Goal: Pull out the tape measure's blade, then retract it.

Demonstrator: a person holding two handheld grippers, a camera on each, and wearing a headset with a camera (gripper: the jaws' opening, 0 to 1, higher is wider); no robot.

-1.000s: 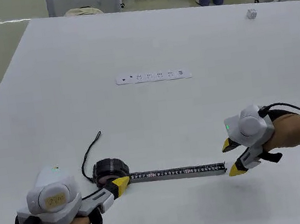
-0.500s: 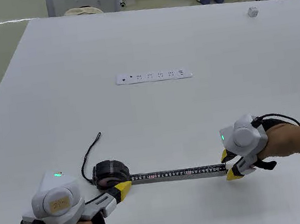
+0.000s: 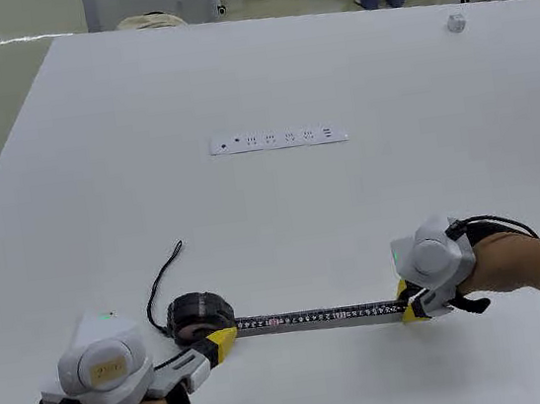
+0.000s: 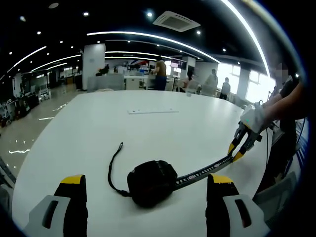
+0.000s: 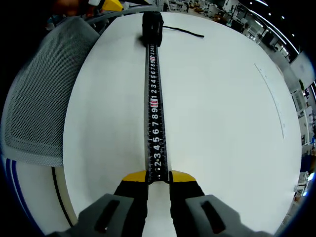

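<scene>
Two grippers sit low on the white table in the head view. The left gripper is at the near left, one yellow tip just beside the tape measure's round black case, which lies on the table. From the case the blade runs flat to the right along the tabletop to the right gripper, whose yellow tips are pressed together on the blade's far end. A black wrist strap curls away from the case toward the table's middle. A white power strip lies well apart, further up the table, and a small white object sits near the far right edge.

In the left gripper view the left gripper has its jaws spread wide. The case lies on the table between and just ahead of them, and I cannot tell whether either jaw touches it. The strap loops off to the left. The blade stretches right to the right gripper, which pinches its end.

In the right gripper view the right gripper clamps the blade at its end, the printed numerals starting just above the tips. The blade runs straight ahead to the case, with the strap trailing to its right. A grey mesh chair back stands beside the table's edge at the left
</scene>
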